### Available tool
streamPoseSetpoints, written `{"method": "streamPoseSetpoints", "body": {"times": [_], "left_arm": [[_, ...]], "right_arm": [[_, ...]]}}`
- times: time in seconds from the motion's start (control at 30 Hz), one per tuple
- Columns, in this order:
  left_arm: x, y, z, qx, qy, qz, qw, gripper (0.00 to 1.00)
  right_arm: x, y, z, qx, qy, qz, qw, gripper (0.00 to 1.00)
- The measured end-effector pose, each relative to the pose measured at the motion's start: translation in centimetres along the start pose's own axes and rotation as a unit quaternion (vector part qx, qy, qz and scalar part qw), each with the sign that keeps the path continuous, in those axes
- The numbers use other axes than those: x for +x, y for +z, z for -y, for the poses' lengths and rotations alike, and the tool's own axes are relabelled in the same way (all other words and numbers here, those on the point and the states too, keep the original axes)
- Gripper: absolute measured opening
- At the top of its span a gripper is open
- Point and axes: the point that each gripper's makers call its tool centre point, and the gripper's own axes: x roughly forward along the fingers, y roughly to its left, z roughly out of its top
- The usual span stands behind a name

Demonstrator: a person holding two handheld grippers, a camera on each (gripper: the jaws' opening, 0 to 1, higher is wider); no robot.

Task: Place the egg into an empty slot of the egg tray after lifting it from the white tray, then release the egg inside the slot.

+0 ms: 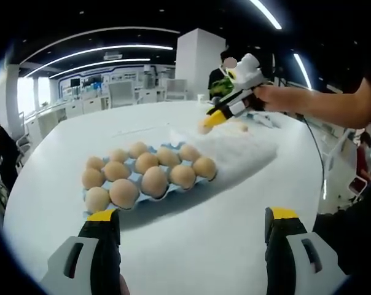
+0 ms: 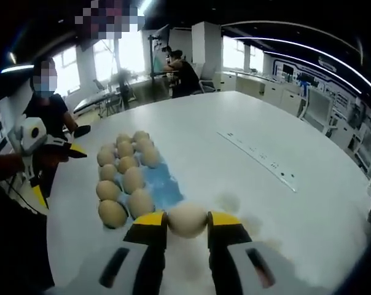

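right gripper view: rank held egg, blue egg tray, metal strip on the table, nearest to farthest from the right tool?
1. Held egg: clamped between the right tool jaws, so in contact.
2. Blue egg tray: just beyond the jaws, up and left, eggs filling its left side and bare slots on the side nearest the tool.
3. Metal strip: farther out on the white table, up and right.

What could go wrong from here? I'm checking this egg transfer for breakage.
1. The right hand-held gripper holds the egg only by its two sides, so it could slip or crack if squeezed harder.
2. The blue egg tray is mostly full; its free slots lie beside other eggs, so the carried egg may knock one on the way down.
3. The left hand-held gripper is open near the tray and could nudge it.
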Motion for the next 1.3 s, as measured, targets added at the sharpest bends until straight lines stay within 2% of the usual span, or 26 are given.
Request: {"method": "streamPoseSetpoints", "body": {"times": [0.87,1.3], "left_arm": [[-0.7,-0.2,-1.6,-0.010,0.019,0.003,0.9998,1.00],[-1.2,-1.4,-2.2,-0.021,0.026,0.000,0.9994,1.00]], "right_arm": [[4.2,2.2,-2.6,-0.008,0.035,0.008,0.9993,0.26],[6.7,3.5,-3.8,0.003,0.044,0.022,0.9988,0.26]]}}
